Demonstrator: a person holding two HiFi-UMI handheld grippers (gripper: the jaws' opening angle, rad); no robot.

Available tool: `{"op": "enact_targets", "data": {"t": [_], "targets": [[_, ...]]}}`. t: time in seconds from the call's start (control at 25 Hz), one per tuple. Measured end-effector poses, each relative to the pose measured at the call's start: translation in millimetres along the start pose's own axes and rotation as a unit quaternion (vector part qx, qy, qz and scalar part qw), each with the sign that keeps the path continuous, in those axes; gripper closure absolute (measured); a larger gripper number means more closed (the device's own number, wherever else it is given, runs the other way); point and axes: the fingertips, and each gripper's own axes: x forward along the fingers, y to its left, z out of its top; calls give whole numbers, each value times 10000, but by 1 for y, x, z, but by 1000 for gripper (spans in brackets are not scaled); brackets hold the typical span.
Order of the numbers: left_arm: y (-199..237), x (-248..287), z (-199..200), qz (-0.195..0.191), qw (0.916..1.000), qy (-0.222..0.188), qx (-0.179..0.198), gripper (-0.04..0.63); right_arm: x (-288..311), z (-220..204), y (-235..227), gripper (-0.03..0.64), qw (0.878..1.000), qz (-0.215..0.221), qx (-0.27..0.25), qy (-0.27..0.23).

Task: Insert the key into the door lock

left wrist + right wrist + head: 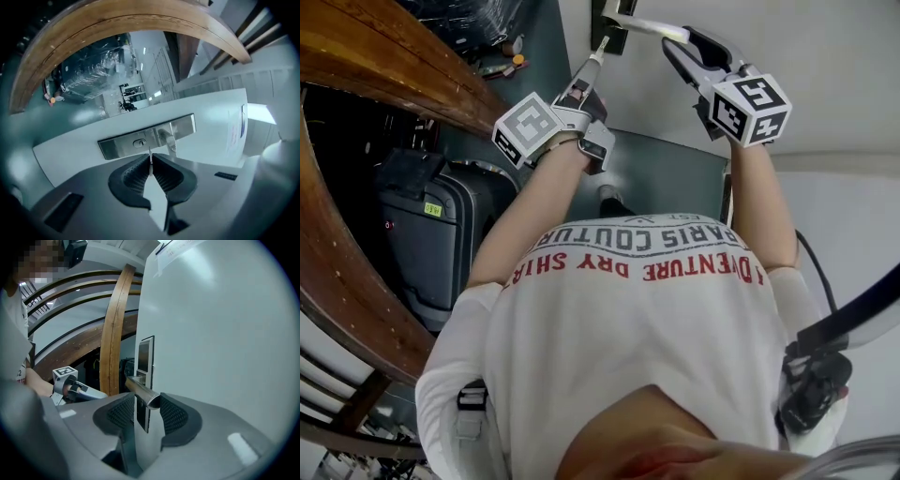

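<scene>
The left claw (pixel 150 162) is pressed together on a thin silver metal key (pixel 150 158), whose blade runs straight out along the claw's axis towards the brushed steel lock plate (pixel 117 146) on the white door (pixel 206 140). In the left gripper view the small oval keyhole (pixel 139 143) lies just ahead of the key tip and slightly to its left, so the insertion likely needs a small sideways correction first. The right claw (pixel 146 407) is closed round the end of the silver tubular door handle (pixel 139 389), steadying the door.
</scene>
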Motion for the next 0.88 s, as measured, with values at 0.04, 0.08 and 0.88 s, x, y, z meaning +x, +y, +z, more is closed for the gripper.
{"op": "enact_targets", "data": {"t": [0.04,0.08,0.88], "targets": [[3,4,0,-31,9998,-121,-145,572,0,-1,1,451,10000,3,3,4],[6,8,1,-48,9995,-215,-222,572,0,-1,1,451,10000,7,4,7],[23,32,8,-36,9925,-839,-889,572,-2,5,13,454,9999,97,10,-103]]}}
